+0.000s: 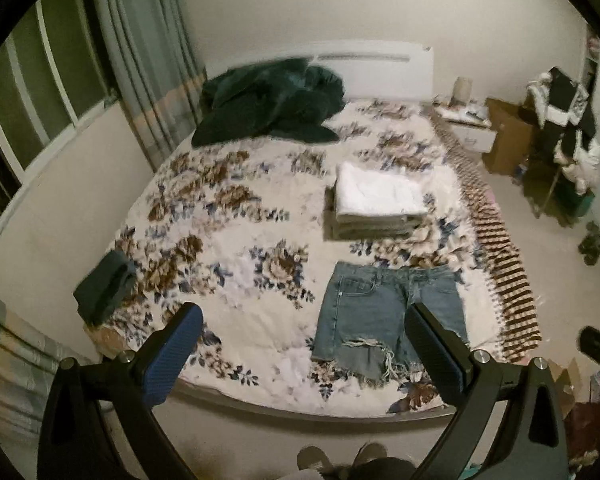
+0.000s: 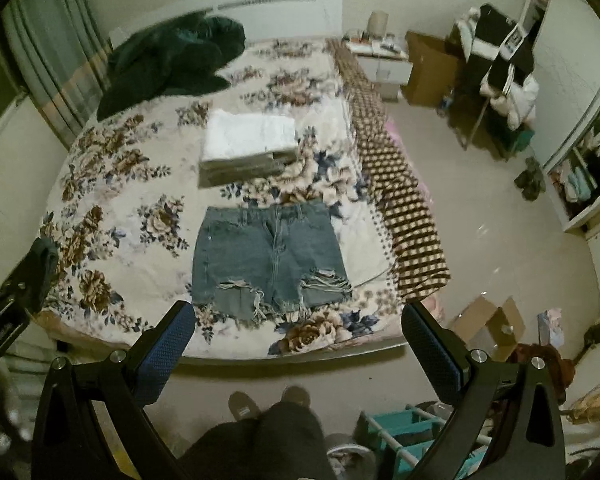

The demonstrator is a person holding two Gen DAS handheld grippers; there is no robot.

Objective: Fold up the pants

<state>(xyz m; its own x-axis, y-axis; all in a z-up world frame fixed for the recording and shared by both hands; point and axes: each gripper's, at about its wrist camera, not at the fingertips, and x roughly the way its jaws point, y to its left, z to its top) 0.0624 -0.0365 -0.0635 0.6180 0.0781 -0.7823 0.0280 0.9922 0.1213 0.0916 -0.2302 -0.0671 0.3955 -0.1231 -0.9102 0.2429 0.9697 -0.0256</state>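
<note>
A pair of blue denim shorts (image 1: 384, 316) with frayed hems lies flat, waistband away from me, near the foot of a floral bedspread (image 1: 228, 248). It also shows in the right wrist view (image 2: 268, 256). My left gripper (image 1: 304, 316) is open and empty, held above the bed's near edge, its right finger over the shorts' right leg. My right gripper (image 2: 298, 316) is open and empty, just in front of the shorts' hems. The left gripper's body shows at the left edge of the right wrist view (image 2: 12, 292).
A stack of folded clothes, white on top (image 1: 380, 200) (image 2: 248, 144), sits beyond the shorts. A dark green blanket (image 1: 268, 100) lies at the headboard. A small dark folded item (image 1: 104, 288) sits at the bed's left edge. Boxes (image 2: 492, 328) and a clothes rack (image 2: 500, 80) stand on the floor to the right.
</note>
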